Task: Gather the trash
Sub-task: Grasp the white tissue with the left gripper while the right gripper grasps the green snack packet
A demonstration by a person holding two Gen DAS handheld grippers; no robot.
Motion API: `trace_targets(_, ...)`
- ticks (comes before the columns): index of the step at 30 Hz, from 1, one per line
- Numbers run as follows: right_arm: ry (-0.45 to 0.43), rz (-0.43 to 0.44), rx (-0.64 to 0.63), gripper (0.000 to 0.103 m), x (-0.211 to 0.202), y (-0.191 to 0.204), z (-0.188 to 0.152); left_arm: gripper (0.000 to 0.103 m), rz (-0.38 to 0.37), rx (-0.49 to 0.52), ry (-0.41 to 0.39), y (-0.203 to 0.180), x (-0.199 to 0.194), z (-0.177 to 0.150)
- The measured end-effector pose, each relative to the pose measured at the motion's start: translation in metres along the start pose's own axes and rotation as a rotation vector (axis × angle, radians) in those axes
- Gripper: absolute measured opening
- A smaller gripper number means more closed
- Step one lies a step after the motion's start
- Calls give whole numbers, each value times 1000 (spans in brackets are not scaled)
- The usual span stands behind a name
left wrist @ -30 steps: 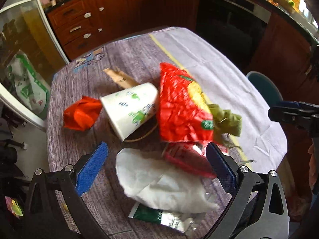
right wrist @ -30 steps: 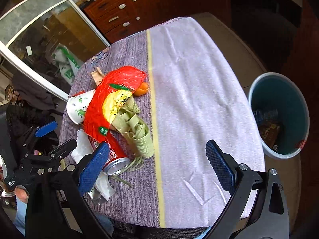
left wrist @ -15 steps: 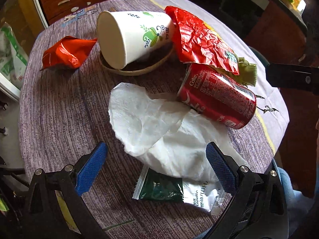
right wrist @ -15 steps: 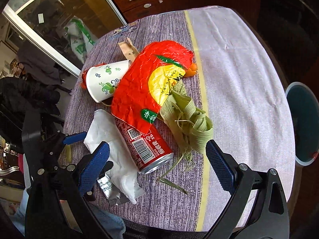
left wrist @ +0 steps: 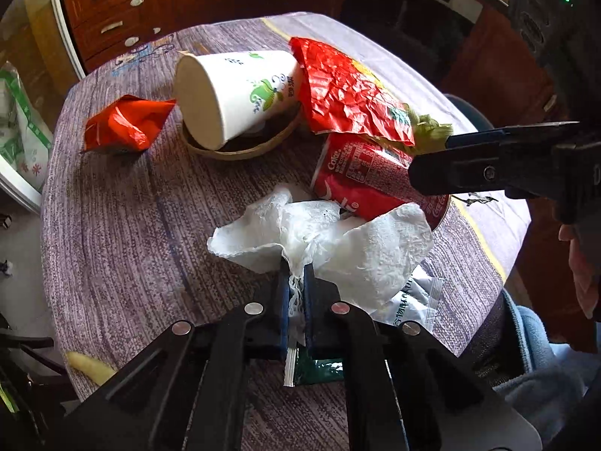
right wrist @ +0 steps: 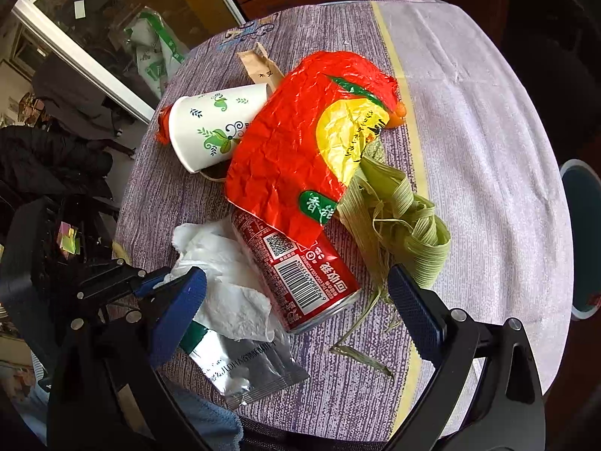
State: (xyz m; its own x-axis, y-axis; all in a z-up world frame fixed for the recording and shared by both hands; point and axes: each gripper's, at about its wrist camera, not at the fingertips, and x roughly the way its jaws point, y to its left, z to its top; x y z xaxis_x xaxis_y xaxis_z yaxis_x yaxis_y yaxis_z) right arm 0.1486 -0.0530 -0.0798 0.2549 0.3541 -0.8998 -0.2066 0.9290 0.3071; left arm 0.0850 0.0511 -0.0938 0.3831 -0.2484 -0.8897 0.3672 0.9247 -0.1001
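Purple woven-cloth round tabletop: carries your litter, heaped toward its near edge.
Red-and-yellow crinkled foil snack bag: mid-table, draped over the can's top.
White paper cup with green leaf print: on its side beside the bag.
Red aluminium cola can: lying flat, touching the tissue.
White crumpled paper tissue: near edge; your left gripper has its fingers pressed together, pinching it.
Silver-and-green foil sachet: partly under the tissue.
Your right gripper: fingers spread wide, around the can's end, holding nothing.
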Motion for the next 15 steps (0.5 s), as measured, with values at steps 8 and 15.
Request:
trace_targets(8,14,17,-70,93,-4,28,-10,6,-10,-157,-11,59,-25,-11)
trace_targets(15,66,102,-208,93,6,83,-29,6,-27,-214,33,83,-5,-11)
